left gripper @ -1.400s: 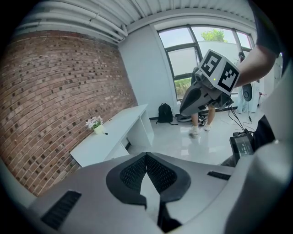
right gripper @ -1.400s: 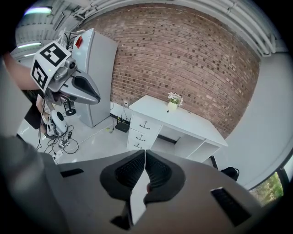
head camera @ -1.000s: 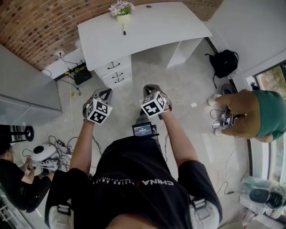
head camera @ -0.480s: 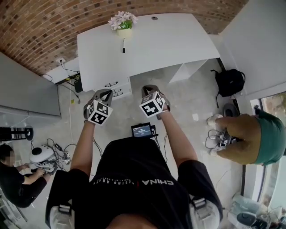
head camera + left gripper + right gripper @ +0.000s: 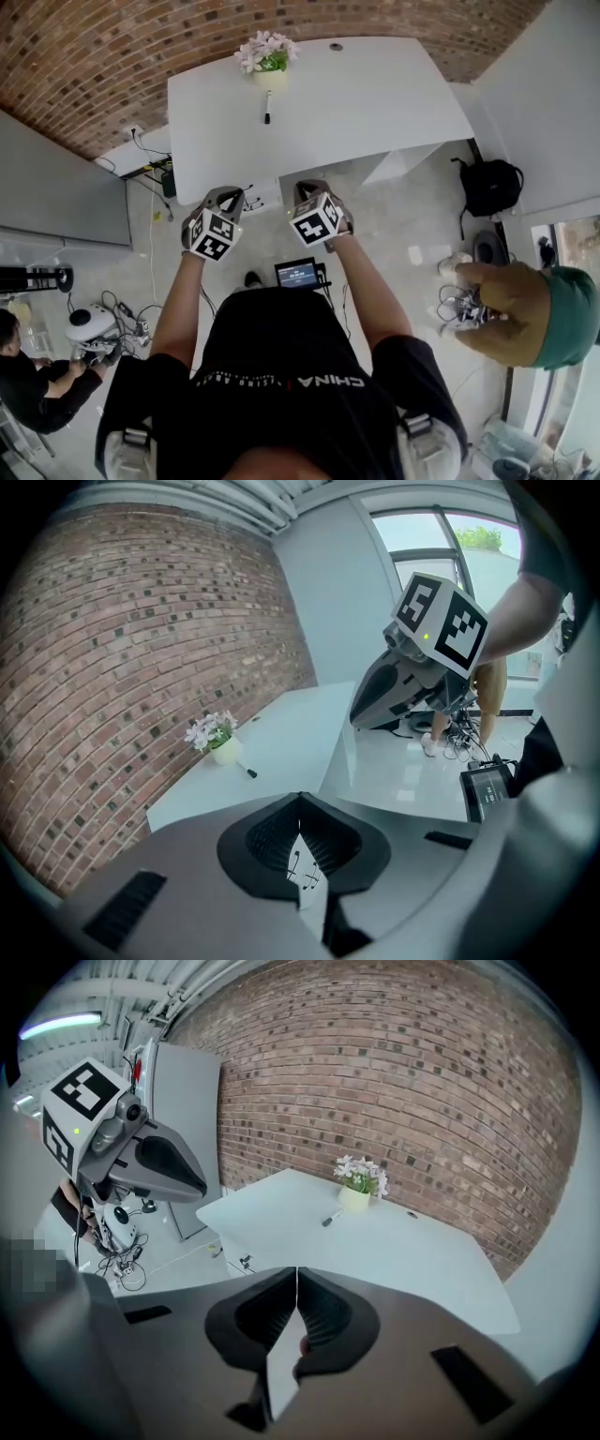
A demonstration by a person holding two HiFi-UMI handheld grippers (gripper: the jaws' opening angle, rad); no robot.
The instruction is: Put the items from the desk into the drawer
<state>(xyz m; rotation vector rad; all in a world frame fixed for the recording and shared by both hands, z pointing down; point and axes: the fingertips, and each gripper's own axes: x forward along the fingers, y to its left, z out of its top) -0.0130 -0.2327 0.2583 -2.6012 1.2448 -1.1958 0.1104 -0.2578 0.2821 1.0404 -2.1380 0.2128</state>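
Head view shows left claw (image 5: pixel 225 196) and right claw (image 5: pixel 314 187) closed, empty, raised before desk (image 5: pixel 375 103).

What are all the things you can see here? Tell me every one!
desk: one, white, against the brick wall
flower pot: one, pale with whitish-pink flowers, at the desk's far edge
pen: one, white with a dark tip, on the desk just in front of the pot
drawers: one white unit, under the desk, mostly hidden behind the grippers
backpack: one, black, on the floor at the right
other people: two, one in green at the right, one in black at the lower left
screen: one, small, at the person's waist
left gripper: grey, marker cube, jaws together, empty
right gripper: same, jaws together, empty
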